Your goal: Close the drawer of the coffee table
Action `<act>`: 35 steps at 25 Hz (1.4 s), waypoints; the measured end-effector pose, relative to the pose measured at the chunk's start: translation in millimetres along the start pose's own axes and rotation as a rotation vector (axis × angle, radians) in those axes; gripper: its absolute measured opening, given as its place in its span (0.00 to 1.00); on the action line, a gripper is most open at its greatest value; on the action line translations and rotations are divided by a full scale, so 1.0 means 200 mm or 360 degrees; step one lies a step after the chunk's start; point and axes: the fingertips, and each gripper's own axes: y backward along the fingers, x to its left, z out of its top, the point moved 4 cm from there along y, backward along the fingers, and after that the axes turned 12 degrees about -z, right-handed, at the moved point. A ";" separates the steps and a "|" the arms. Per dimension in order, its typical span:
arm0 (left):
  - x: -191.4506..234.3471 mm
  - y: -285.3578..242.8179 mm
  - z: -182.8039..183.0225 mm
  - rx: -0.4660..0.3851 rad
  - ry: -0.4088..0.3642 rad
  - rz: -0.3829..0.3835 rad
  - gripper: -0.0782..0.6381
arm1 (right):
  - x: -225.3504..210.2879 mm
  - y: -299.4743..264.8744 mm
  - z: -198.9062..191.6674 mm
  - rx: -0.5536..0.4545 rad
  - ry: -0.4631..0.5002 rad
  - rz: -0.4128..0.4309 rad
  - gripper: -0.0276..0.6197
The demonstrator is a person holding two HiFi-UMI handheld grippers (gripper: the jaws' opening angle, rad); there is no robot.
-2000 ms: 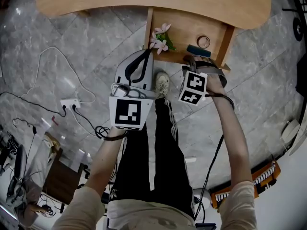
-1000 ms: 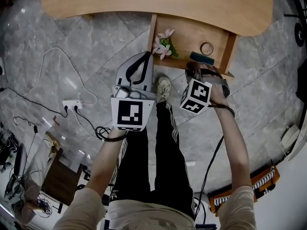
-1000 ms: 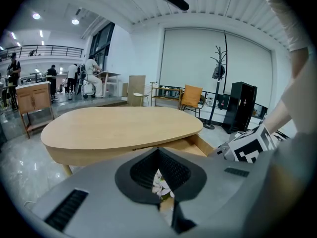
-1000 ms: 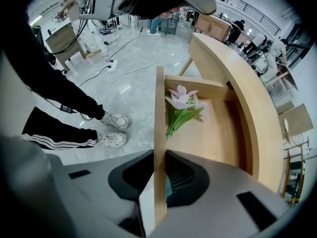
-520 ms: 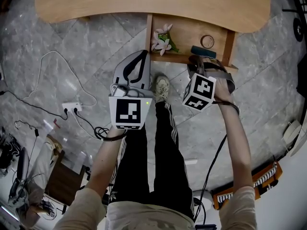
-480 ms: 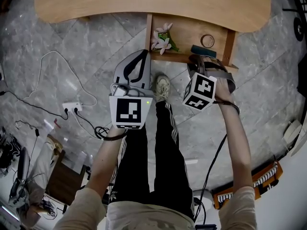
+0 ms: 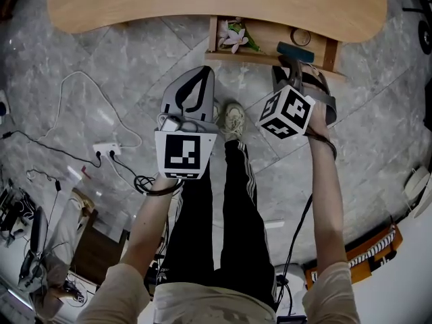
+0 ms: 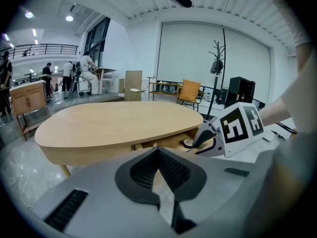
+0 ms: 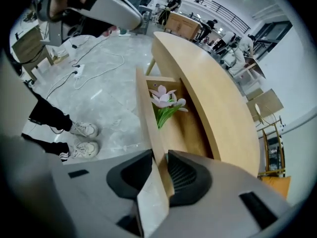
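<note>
Black trousers (image 7: 223, 208), paired white stripes down each outer seam. Off-white lace-up sneakers (image 7: 234, 119). Beige short sleeves (image 7: 111, 292), same beige at the waist. Thin black strap (image 7: 160, 190) round the left wrist; black cable (image 7: 297, 238) along the right forearm. Grey moulded-plastic left gripper (image 7: 201, 74), flat black-and-white square marker plate (image 7: 185, 155), dark ribbed pads (image 8: 141, 172). Grey right gripper (image 7: 293, 69), marker cube (image 7: 287, 111) with black squares on white faces; jaws just eased wider, light wooden drawer front (image 9: 151, 133) between them.
</note>
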 end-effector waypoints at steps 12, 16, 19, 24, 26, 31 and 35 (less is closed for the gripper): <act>0.01 -0.01 -0.04 0.0023 0.0025 -0.0004 0.12 | -0.19 -0.08 -0.10 0.0210 -0.1059 -0.0222 0.65; -0.01 -0.01 -0.02 -0.0001 0.0014 -0.0027 0.12 | -0.11 -0.03 -0.15 0.0330 -0.1559 -0.0524 0.65; -0.02 -0.01 0.01 -0.0062 0.0004 -0.0031 0.12 | -0.05 -0.03 -0.14 0.0373 -0.1873 -0.0629 0.63; -0.04 -0.02 0.00 -0.0053 -0.0011 -0.0051 0.12 | -0.01 -0.04 -0.04 0.0273 -0.1982 -0.0639 0.28; -0.04 -0.01 -0.01 -0.0032 -0.0002 -0.0055 0.12 | 0.00 -0.04 0.00 0.0218 -0.1977 -0.0639 0.13; -0.07 -0.04 -0.05 -0.0002 0.0011 -0.0078 0.12 | 0.01 -0.04 0.00 0.0127 -0.2123 -0.0609 0.09; -0.07 -0.07 -0.04 -0.0048 0.0032 -0.0080 0.12 | 0.00 -0.04 -0.01 0.0075 -0.2079 -0.0607 0.05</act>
